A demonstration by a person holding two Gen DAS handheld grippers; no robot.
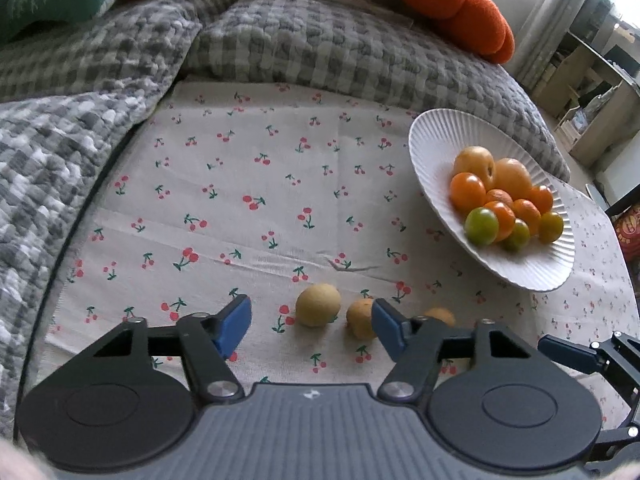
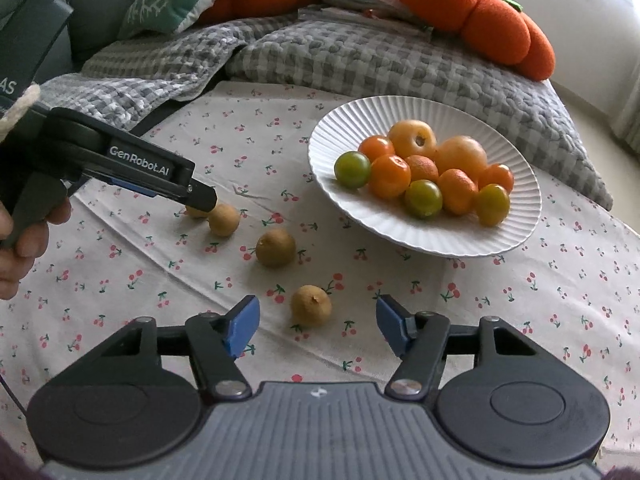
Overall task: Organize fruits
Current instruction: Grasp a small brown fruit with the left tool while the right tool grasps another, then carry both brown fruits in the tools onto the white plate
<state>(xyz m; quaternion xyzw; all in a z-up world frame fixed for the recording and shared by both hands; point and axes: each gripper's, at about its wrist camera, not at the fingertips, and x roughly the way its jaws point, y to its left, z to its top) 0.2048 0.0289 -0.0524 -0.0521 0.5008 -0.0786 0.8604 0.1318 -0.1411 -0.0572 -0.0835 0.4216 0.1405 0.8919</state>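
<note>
Several small tan longans lie on the cherry-print cloth. In the left wrist view one longan [image 1: 318,305] sits between the blue pads of my left gripper [image 1: 312,326], untouched, with gaps on both sides; the jaws are open. A second longan [image 1: 362,318] is half hidden behind the right-hand pad. In the right wrist view another longan [image 2: 311,306] lies between the pads of my open right gripper [image 2: 318,328], also untouched. The left gripper [image 2: 202,200] hangs over the leftmost longan [image 2: 196,211]. A white ribbed plate [image 2: 400,112] [image 1: 432,140] holds oranges, green-orange fruits and yellow ones.
Two more longans [image 2: 224,220] [image 2: 276,247] lie between the grippers. A grey checked blanket [image 1: 280,44] borders the cloth at the back, with an orange plush cushion [image 2: 472,12] on it. A hand [image 2: 24,232] holds the left gripper's handle. Shelves [image 1: 592,92] stand at far right.
</note>
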